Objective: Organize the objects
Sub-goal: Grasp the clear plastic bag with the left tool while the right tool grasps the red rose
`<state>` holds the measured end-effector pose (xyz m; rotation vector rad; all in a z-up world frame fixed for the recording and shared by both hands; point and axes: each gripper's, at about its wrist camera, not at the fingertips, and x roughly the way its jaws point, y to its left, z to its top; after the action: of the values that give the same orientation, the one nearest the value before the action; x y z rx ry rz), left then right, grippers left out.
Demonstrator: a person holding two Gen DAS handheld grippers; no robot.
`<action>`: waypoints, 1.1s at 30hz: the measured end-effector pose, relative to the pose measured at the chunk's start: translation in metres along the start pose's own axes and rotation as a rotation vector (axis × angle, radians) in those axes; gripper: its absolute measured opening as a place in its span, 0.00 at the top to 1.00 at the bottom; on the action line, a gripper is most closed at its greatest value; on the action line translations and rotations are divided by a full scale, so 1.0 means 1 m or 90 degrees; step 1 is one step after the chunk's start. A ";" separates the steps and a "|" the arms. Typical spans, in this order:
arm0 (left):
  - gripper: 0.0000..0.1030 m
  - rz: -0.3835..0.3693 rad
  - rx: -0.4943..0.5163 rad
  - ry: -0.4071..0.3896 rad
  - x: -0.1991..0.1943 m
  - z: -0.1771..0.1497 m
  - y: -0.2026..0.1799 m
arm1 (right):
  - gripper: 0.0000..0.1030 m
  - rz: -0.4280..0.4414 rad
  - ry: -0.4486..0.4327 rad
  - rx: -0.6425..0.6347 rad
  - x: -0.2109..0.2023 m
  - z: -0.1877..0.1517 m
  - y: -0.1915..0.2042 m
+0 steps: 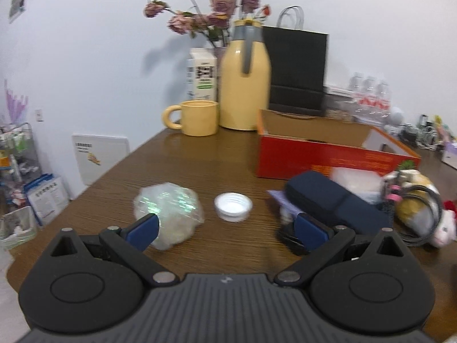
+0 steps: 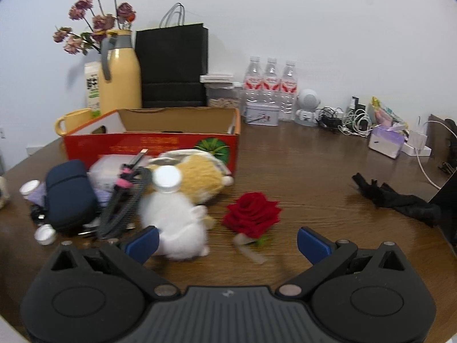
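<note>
Straight ahead of the left gripper (image 1: 227, 230), between its spread blue fingers, lies a small white ribbed plastic bottle cap (image 1: 233, 207) on the brown wooden table (image 1: 182, 165); the jaws stand wide apart and hold nothing. Just beside the left finger sits a crumpled ball of clear iridescent plastic wrap (image 1: 168, 213), and against the right finger rests a dark navy zipped pouch (image 1: 328, 203). Beyond them stands the open red cardboard box (image 1: 322, 160), which looks like the place where loose things should go.

Ahead of the right gripper (image 2: 227, 243), also released and empty, a red fabric rose (image 2: 251, 214) lies between the fingers, slightly toward the left one. A white and tan plush toy (image 2: 174, 217) sits touching or just in front of that left finger, with a black braided cable (image 2: 125, 203) draped beside it.

My judgement is that each tool is lining up on a small item. To do it well, centre the cap and the rose between the fingers first, come down low, and close gently, keeping the left finger clear of the wrap and the plush so neither is dragged along.
</note>
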<state>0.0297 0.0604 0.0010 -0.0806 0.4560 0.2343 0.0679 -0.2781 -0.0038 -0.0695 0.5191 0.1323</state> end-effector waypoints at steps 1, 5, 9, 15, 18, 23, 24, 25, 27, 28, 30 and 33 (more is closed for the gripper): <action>0.00 0.009 -0.002 0.001 0.003 0.001 0.004 | 0.00 -0.003 0.002 -0.001 0.003 0.001 -0.004; 0.00 0.046 -0.010 0.009 0.017 0.006 0.014 | 0.00 -0.014 0.006 -0.007 0.019 0.006 -0.018; 0.00 0.073 -0.026 0.034 0.037 0.011 0.021 | 0.02 -0.015 0.013 -0.015 0.034 0.014 -0.029; 0.00 0.089 -0.049 0.072 0.066 0.014 0.028 | 0.17 0.009 0.035 -0.039 0.062 0.021 -0.038; 0.00 0.086 -0.066 0.097 0.078 0.014 0.034 | 0.28 0.030 0.046 -0.044 0.073 0.024 -0.040; 0.00 0.066 -0.081 0.121 0.087 0.014 0.041 | 0.51 0.066 0.061 -0.049 0.083 0.026 -0.040; 0.03 0.058 -0.083 0.122 0.087 0.014 0.041 | 0.51 0.071 0.060 -0.051 0.084 0.026 -0.040; 0.07 0.051 -0.083 0.123 0.087 0.014 0.042 | 0.53 0.074 0.058 -0.052 0.084 0.026 -0.039; 0.23 0.045 -0.079 0.119 0.085 0.015 0.040 | 0.56 0.082 0.057 -0.051 0.084 0.026 -0.039; 0.43 0.049 -0.075 0.124 0.085 0.015 0.039 | 0.57 0.083 0.057 -0.051 0.084 0.026 -0.039; 0.47 0.056 -0.072 0.125 0.086 0.014 0.039 | 0.59 0.084 0.056 -0.050 0.084 0.026 -0.039; 0.50 0.049 -0.078 0.117 0.083 0.015 0.040 | 0.61 0.083 0.053 -0.047 0.082 0.026 -0.040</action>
<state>0.0983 0.1176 -0.0234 -0.2061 0.6278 0.3325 0.1572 -0.3060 -0.0209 -0.1140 0.6020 0.2776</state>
